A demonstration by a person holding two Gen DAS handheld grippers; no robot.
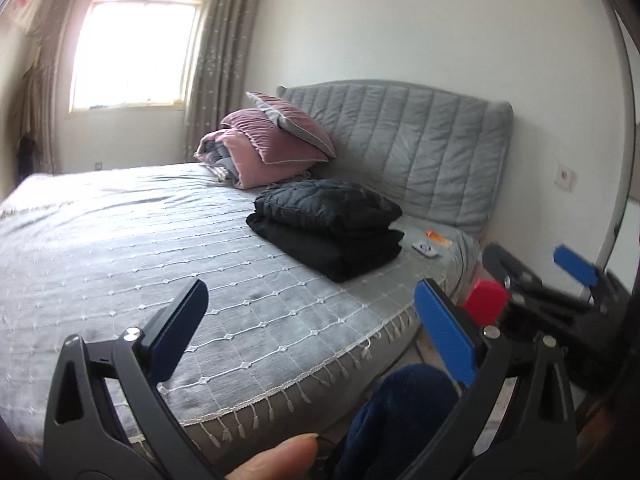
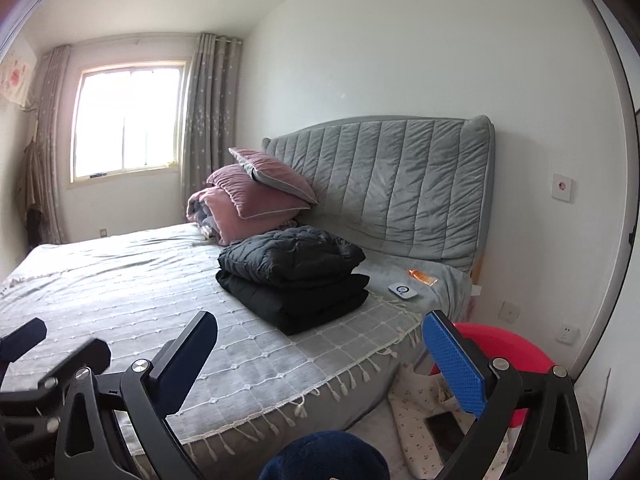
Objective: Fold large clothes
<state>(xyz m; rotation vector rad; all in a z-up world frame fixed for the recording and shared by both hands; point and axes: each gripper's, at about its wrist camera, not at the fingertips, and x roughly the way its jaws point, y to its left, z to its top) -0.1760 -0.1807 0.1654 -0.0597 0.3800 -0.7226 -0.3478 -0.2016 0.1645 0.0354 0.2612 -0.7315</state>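
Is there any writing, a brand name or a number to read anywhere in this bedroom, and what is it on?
No readable text anywhere.
White device on the bed: a round blue mark, no letters legible.
Orange packet near the headboard: print too small and blurred.
Flowered cloth hanging beside the window: pattern only.
Wall plate: a red dot, no words.

Grey bed (image 2: 120, 280) bears folded black clothes (image 2: 292, 280), pink pillows (image 2: 256, 196), small items

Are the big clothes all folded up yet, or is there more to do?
Looks nearly done. Two dark garments, a puffy jacket on a black one, sit folded in a stack on the bed. The left gripper and right gripper are both open and hold nothing. No unfolded clothes show on the bed.
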